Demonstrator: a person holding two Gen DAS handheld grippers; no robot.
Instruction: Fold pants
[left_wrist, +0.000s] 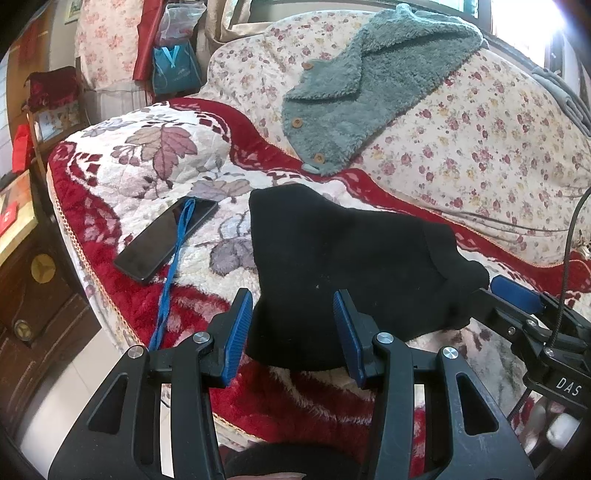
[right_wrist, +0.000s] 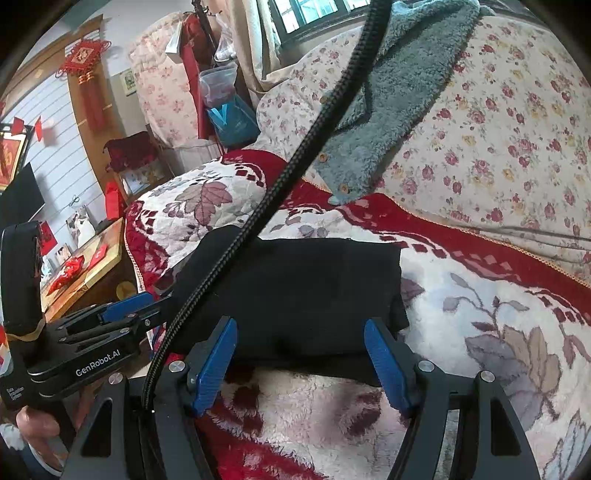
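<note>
Left wrist view: the folded black fabric pants (left_wrist: 351, 266) were seen lying on the red-and-white floral plush blanket (left_wrist: 147, 177), long axis crosswise, just ahead of both released, empty grippers: left gripper (left_wrist: 293, 317), right gripper (right_wrist: 301, 345).

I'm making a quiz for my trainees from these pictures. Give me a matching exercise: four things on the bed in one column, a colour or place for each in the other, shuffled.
Things:
1. pants
2. phone
3. fleece jacket
4. strap

Descriptions:
A. grey-green, on the floral quilt
B. blue, across the phone
C. black, folded, in front of both grippers
D. dark screen, left of the pants

Pairs: 1-C, 2-D, 3-A, 4-B
</note>
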